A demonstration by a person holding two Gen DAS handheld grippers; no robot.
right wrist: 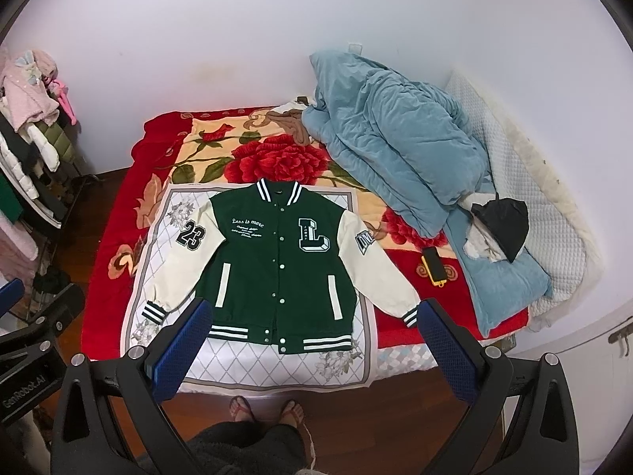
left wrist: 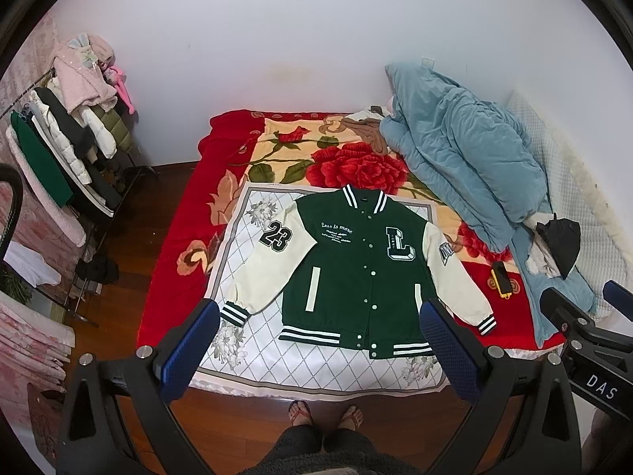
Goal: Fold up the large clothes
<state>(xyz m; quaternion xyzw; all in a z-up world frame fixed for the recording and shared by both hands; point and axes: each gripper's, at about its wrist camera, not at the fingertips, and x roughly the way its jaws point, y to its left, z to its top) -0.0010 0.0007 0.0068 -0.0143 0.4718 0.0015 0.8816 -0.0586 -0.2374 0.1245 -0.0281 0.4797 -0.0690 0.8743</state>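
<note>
At the far left a clothes rack (left wrist: 67,146) stands on the wooden floor (left wrist: 158,213), hung with pale, black and green garments. Beside it is the bed (left wrist: 170,261), covered by a red blanket with a large rose print. The left gripper (left wrist: 316,340) is held above the bed's near edge, its blue-padded fingers (left wrist: 190,348) spread wide and gripping nothing. Between them in that view lies the varsity jacket (left wrist: 356,261), green-bodied with cream sleeves, spread flat and face up on a white diamond-patterned cloth (left wrist: 277,348) at the near side of the bed, buttoned, collar toward the wall, both sleeves angled outward. The right gripper (right wrist: 312,336) is likewise raised over the bed's edge with its fingers (right wrist: 447,352) wide apart and empty. Just beyond the jacket's right-hand sleeve a yellow-cased phone (right wrist: 433,269) rests on the blanket. Farther right a rumpled blue quilt (right wrist: 395,146) is heaped along the wall, with a black garment (right wrist: 506,225) lying on its lower part.
</note>
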